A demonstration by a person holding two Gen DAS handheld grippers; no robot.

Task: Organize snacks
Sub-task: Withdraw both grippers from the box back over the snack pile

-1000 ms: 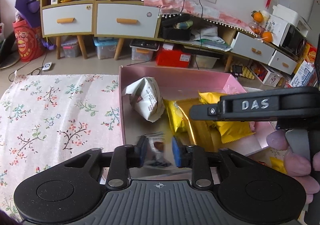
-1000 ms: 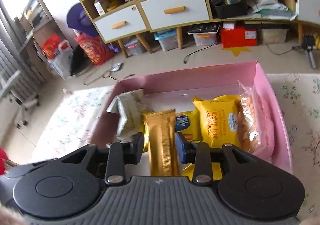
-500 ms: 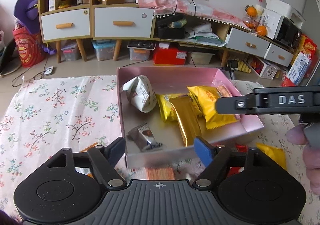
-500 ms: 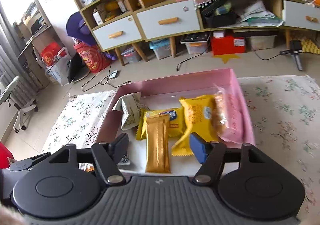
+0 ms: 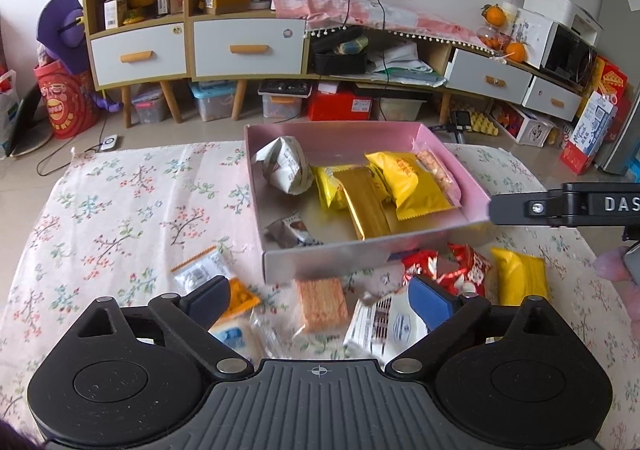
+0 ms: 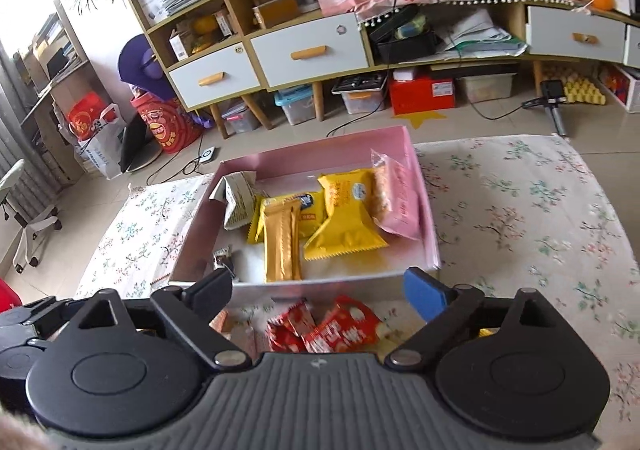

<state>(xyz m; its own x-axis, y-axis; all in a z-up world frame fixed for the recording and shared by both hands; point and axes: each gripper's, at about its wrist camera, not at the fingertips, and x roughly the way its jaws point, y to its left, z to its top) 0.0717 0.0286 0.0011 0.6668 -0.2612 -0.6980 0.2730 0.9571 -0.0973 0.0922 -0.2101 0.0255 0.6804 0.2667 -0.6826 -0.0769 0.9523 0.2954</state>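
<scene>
Pulling back from the shallow pink cardboard box [image 5: 472, 180] after letting go: left gripper [image 5: 320, 300] no longer pinching the small dark silver-edged snack packet [image 5: 289, 230], right gripper [image 6: 318, 288] no longer clamping the long gold foil bar [image 6: 282, 238]. Both jaws spreading wider, gripping nothing. Lying now inside the box, dark packet at the near left corner, gold bar across the yellow crinkle-edged pouches [image 5: 406, 184]. Waiting loose on the floral tablecloth [image 5: 120, 202] before the box: red wrappers [image 6: 332, 326], an orange cracker pack [image 5: 320, 302].
</scene>
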